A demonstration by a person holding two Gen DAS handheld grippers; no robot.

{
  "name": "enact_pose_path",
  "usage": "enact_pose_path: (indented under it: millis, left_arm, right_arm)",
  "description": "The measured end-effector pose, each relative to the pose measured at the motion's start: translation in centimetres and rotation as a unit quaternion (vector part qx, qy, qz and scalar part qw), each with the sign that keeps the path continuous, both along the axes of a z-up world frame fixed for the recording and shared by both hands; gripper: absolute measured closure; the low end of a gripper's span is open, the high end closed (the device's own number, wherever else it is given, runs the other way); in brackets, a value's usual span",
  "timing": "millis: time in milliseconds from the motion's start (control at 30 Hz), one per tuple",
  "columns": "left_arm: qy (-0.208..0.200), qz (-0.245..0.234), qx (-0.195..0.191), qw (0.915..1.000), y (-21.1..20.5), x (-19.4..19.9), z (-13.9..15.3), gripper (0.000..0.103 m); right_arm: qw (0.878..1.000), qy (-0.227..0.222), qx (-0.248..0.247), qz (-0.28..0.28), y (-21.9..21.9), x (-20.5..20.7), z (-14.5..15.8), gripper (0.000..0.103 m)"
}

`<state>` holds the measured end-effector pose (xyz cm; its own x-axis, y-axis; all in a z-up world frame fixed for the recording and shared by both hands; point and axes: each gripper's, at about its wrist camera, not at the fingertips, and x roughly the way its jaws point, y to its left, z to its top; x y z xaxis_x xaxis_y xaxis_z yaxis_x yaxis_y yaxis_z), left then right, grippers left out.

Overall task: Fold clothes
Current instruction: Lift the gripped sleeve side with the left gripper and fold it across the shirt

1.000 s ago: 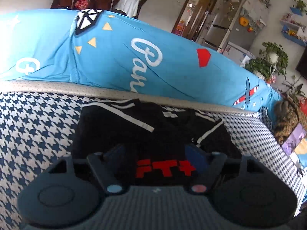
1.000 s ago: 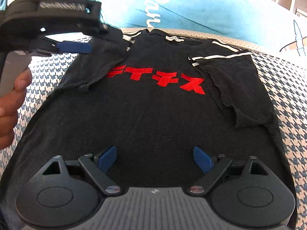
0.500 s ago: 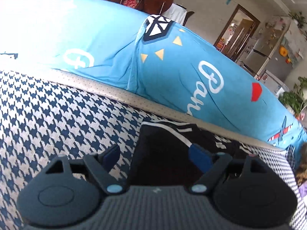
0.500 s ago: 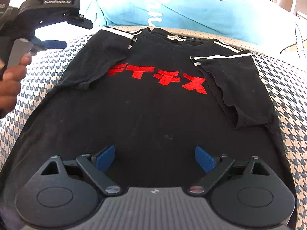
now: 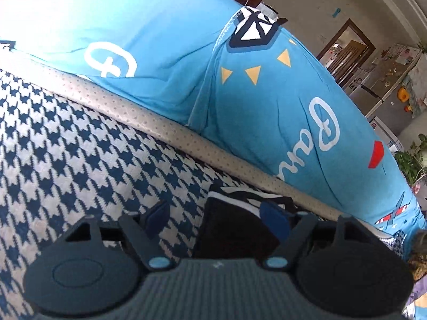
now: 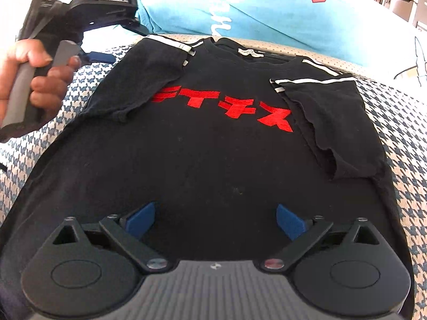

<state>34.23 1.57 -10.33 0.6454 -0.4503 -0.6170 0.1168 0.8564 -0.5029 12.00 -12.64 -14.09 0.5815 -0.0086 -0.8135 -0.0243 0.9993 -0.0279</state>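
Shirt [image 6: 213,160], black, lies face up on the checked sofa seat [image 6: 395,122], both sleeves folded inward. Soft, light, limp cloth; best pinched at a hem or shoulder edge. Left tool [image 5: 216,218] and right tool [image 6: 216,220] gape, gripping nothing.

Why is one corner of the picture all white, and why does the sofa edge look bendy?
Right wrist view: sunlight washes out the top-left corner behind the left tool, while the black T-shirt stays sharp enough to read its red letters. Left wrist view: the fisheye lens curves the grey sofa edge, and the blue cover glares pale near the top.
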Motion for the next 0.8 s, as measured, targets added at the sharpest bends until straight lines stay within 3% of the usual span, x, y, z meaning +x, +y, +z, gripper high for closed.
enact_pose_path:
  millis: [100,267,500,567,633,767,800]
  left_arm:
    - [0.0,-0.003,-0.002,1.0,-0.4,0.5,-0.3,0.031]
    - [-0.002,-0.014,-0.004,0.9999,-0.9,1.2,-0.6,0.05]
    - [-0.016,-0.017,0.016,0.9996,-1.8,1.2,-0.9,0.065]
    - [-0.025,-0.013,0.037,0.9989,-2.1,1.1,-1.0,0.079]
    - [-0.04,-0.005,0.069,0.9968,-2.6,0.7,-0.9,0.084]
    - [-0.085,0.022,0.151,0.9846,-3.9,-0.4,-0.5,0.087]
    - [-0.088,0.025,0.157,0.9834,-4.0,-0.4,-0.5,0.087]
  right_arm:
    - [1.0,0.0,0.0,0.001,0.0,0.1,-0.1,0.001]
    - [1.0,-0.001,-0.001,0.003,0.0,0.1,-0.2,0.0]
    - [1.0,-0.002,-0.001,0.005,-0.1,0.3,-0.2,0.0]
    - [1.0,-0.003,-0.001,0.004,0.0,0.3,-0.2,0.0]
    - [1.0,-0.003,-0.001,0.004,0.0,0.3,-0.2,0.0]
    - [1.0,-0.002,-0.001,0.003,0.0,0.3,-0.2,0.0]
    - [1.0,-0.002,-0.001,0.003,0.0,0.3,-0.2,0.0]
